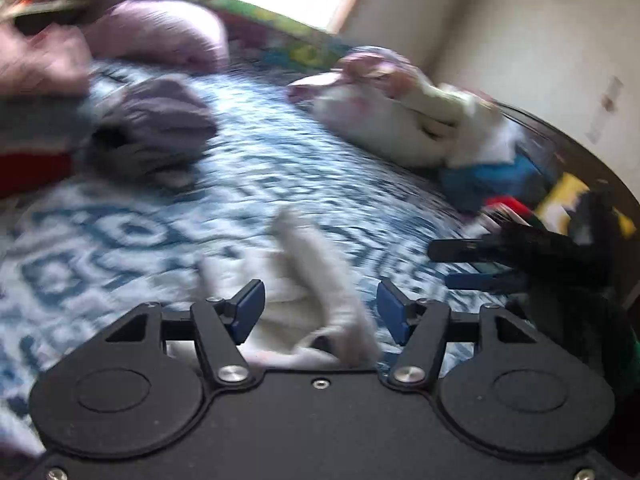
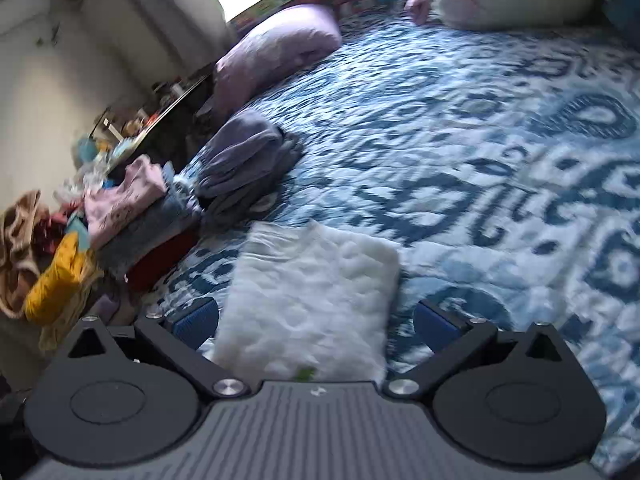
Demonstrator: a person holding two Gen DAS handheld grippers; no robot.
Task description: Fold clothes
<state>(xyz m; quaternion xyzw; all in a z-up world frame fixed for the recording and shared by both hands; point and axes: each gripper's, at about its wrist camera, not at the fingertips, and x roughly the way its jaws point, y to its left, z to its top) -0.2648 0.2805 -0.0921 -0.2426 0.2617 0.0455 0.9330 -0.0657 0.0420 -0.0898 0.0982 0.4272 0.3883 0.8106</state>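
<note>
Left wrist view: heavily smeared by motion, so I read only coarse shapes.
Left gripper (image 1: 320, 306): jaws spread wide, blue pads apart, gripping nothing that I can make out.
White garment (image 1: 308, 280): crumpled on the bedspread, lying in and just beyond the gap between my left fingers; a raised fold stands up toward the far side. I cannot tell whether either pad touches it.
Bedspread (image 1: 248, 168): blue and white pattern, covers most of the frame.
Grey-purple clothes (image 1: 156, 128): rumpled heap at left, well apart from the white garment.
Pink pillow (image 1: 160, 36): far left, behind that heap.
White and pink bundle (image 1: 400, 120): far right of the bed, with something blue just beside it.
Right gripper (image 1: 472, 264): enters from the right edge, two dark fingers with a gap between them, near the white garment but not on it.

Right wrist view: sharper.
Right gripper (image 2: 316, 318): jaws wide apart, nothing pinched.
White garment (image 2: 312, 300): lies flat as a rough rectangle on the bedspread (image 2: 480, 160), between my right fingers and reaching past them; its surface looks puckered.
Grey-purple clothes (image 2: 248, 156): folded stack at left, near the garment's far corner.
Pink pillow (image 2: 280, 44): beyond the stack.
Stacked clothes (image 2: 132, 208): pink on top of grey and red, at the bed's left edge.
Yellow cloth (image 2: 60, 276): off the bed, lower left, amid clutter.
</note>
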